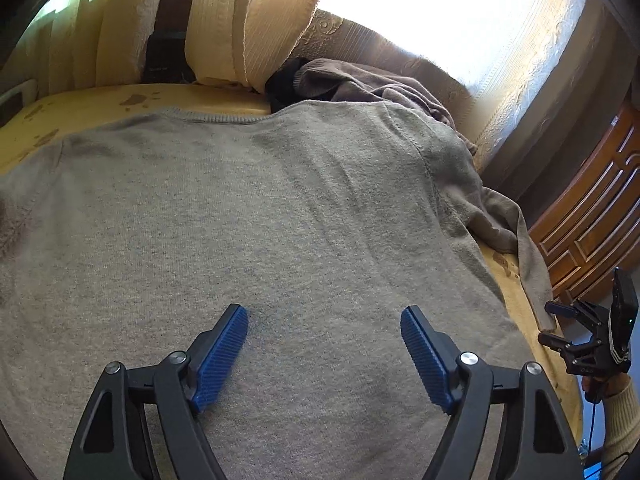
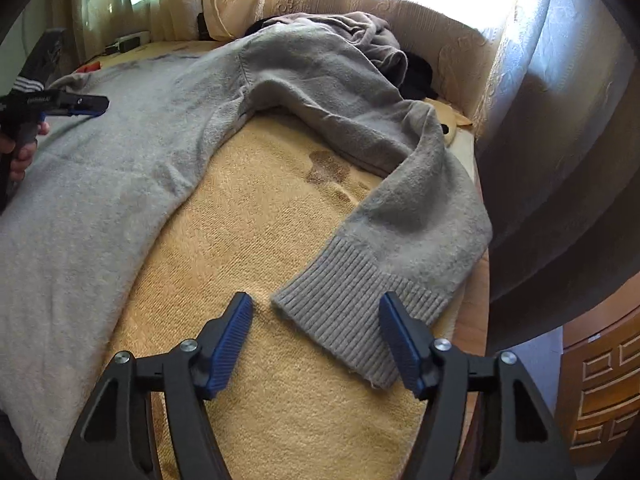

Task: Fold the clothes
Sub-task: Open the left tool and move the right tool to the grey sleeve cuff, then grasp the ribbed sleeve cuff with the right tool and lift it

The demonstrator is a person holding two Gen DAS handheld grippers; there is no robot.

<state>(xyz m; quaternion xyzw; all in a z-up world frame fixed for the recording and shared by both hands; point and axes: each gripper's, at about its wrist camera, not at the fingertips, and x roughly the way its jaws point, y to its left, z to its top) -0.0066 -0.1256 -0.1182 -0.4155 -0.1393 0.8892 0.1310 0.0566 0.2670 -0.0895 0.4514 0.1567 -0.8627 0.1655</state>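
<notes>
Lying flat on the yellow blanket [image 2: 256, 208], the grey sweater [image 1: 248, 208] serves as landmark. Left gripper [image 1: 324, 356] hovers over its body, jaws wide, empty; right gripper [image 2: 316, 340] straddles its ribbed cuff [image 2: 352, 320], jaws parted, pads not pressing.

sweater [image 1: 260, 208]: left sleeve cut off by edge | dark garment [image 2: 418, 74]: mostly hidden behind sweater

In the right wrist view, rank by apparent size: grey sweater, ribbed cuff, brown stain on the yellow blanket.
1. Grey sweater, by far.
2. Ribbed cuff, though nearness to the camera enlarges it.
3. Brown stain.
</notes>
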